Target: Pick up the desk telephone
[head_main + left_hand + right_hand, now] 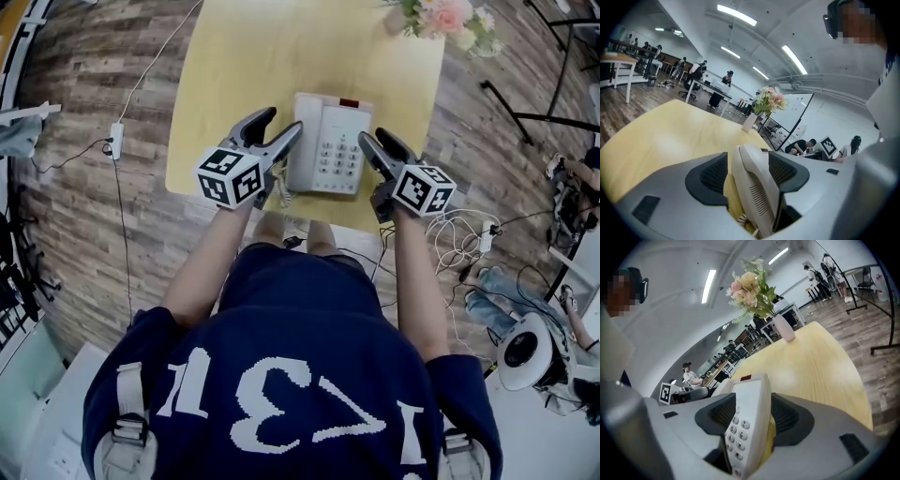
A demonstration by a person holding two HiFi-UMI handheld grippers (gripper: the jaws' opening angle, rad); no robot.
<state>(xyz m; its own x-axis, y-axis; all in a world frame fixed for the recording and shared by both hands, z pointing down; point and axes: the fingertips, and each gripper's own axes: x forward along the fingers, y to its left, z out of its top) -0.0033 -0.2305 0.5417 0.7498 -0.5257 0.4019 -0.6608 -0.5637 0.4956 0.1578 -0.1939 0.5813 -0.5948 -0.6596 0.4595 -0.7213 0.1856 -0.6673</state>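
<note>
A white desk telephone (328,142) with a grey keypad lies near the front edge of a yellow table (272,56). My left gripper (281,122) stands open at its left side; in the left gripper view the handset edge (757,192) sits between the jaws of that gripper (750,164), with table showing beside the left pad. My right gripper (372,136) stands open at the phone's right side. In the right gripper view the keypad edge (740,437) lies between the jaws of this gripper (752,404), with a yellow gap at the right pad.
A vase of pink flowers (450,19) stands at the table's far right corner. The phone's coiled cord (279,195) hangs off the front edge. Cables and a power strip (116,139) lie on the wooden floor at the left; more cables (459,239) lie at the right.
</note>
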